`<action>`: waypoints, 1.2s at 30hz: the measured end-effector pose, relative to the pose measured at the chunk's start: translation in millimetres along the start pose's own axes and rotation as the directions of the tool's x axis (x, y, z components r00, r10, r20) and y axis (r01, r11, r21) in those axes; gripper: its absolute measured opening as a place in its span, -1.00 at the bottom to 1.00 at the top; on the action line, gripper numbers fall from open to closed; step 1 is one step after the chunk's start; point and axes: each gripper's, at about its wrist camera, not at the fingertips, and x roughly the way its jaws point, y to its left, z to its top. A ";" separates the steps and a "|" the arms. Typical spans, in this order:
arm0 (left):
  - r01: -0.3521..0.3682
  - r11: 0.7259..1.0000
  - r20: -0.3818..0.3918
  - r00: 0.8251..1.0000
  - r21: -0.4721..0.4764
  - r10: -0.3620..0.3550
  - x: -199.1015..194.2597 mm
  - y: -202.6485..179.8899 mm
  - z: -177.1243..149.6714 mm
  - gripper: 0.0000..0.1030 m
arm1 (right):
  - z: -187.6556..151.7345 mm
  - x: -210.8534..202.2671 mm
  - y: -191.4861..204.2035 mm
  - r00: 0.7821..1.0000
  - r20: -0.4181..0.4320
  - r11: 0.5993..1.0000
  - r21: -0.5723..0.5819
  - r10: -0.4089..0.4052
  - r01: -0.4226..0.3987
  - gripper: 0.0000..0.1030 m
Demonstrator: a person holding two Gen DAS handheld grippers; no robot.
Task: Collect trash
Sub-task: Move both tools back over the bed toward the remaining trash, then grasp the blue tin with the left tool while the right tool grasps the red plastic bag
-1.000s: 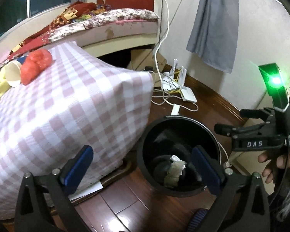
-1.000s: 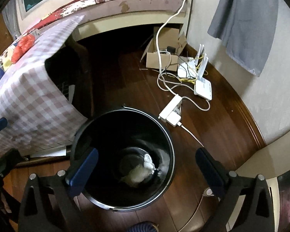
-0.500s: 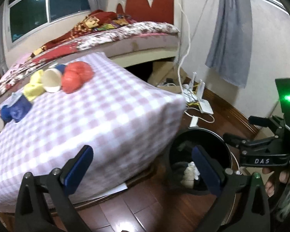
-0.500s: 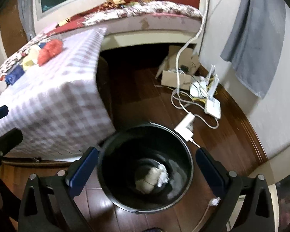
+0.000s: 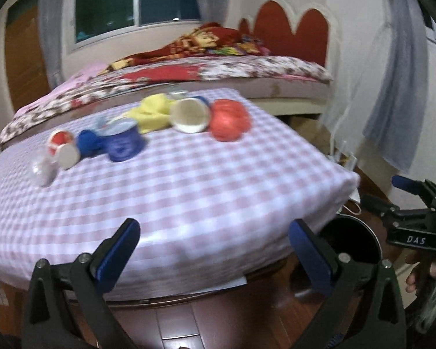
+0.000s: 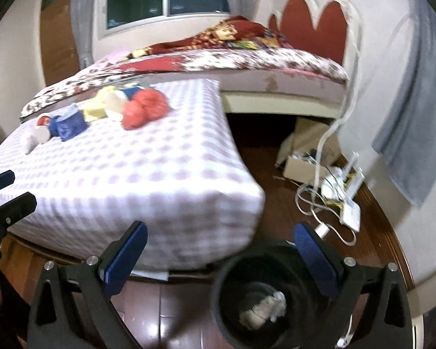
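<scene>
A row of trash lies on the far side of the checked tablecloth (image 5: 189, 192): a red crumpled wad (image 5: 229, 120) (image 6: 144, 109), a tipped white cup (image 5: 189, 115), a yellow wad (image 5: 154, 112), a blue cup (image 5: 123, 144) and a small red-and-white cup (image 5: 62, 148). The black bin (image 6: 273, 293) stands on the floor by the table's corner with white crumpled paper (image 6: 263, 309) inside. My left gripper (image 5: 215, 253) is open and empty, near the table's front edge. Above the bin my right gripper (image 6: 221, 257) is open and empty.
A bed (image 6: 218, 64) with a patterned cover lies behind the table. Cables, a power strip and a white router (image 6: 348, 203) clutter the wooden floor at the right, next to a cardboard box (image 6: 302, 168). A grey cloth (image 6: 415, 110) hangs on the wall.
Both grippers have tilted up and back from the bin toward the table. The trash row has come into fuller view; the bin has slid to the lower right. The views are blurred by motion.
</scene>
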 end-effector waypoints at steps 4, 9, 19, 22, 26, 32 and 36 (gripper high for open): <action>-0.048 0.998 0.007 0.999 -0.048 0.048 -1.4 37.1 -0.5 0.98 | 15.9 8.9 31.8 0.999 0.013 0.998 -0.037 0.046 -0.045 0.98; -0.080 0.993 0.021 0.996 -0.088 0.082 1.3 81.0 3.1 0.98 | 33.3 29.3 62.5 0.998 -0.055 0.997 -0.067 0.042 -0.045 0.98; -0.134 0.983 0.023 0.990 -0.123 0.137 53.8 119.5 44.4 0.93 | 102.1 70.2 98.7 0.998 -0.020 0.995 -0.078 0.060 -0.061 0.98; -0.138 0.981 0.002 0.990 -0.140 0.139 76.9 126.8 53.5 0.93 | 117.0 95.4 107.0 0.997 -0.043 0.995 -0.082 0.059 -0.062 0.98; -0.140 0.978 -0.026 0.990 -0.158 0.137 101.8 133.9 63.7 0.93 | 130.1 129.2 113.4 0.995 -0.073 0.994 -0.079 0.064 -0.070 0.98; -0.130 0.977 -0.059 0.991 -0.166 0.122 135.5 140.8 82.0 0.93 | 141.9 166.3 115.7 0.992 -0.108 0.995 -0.068 0.064 -0.072 0.97; -0.133 0.979 -0.093 0.988 -0.155 0.120 153.8 140.6 91.4 0.93 | 147.8 183.7 115.0 0.990 -0.128 0.995 -0.063 0.066 -0.074 0.96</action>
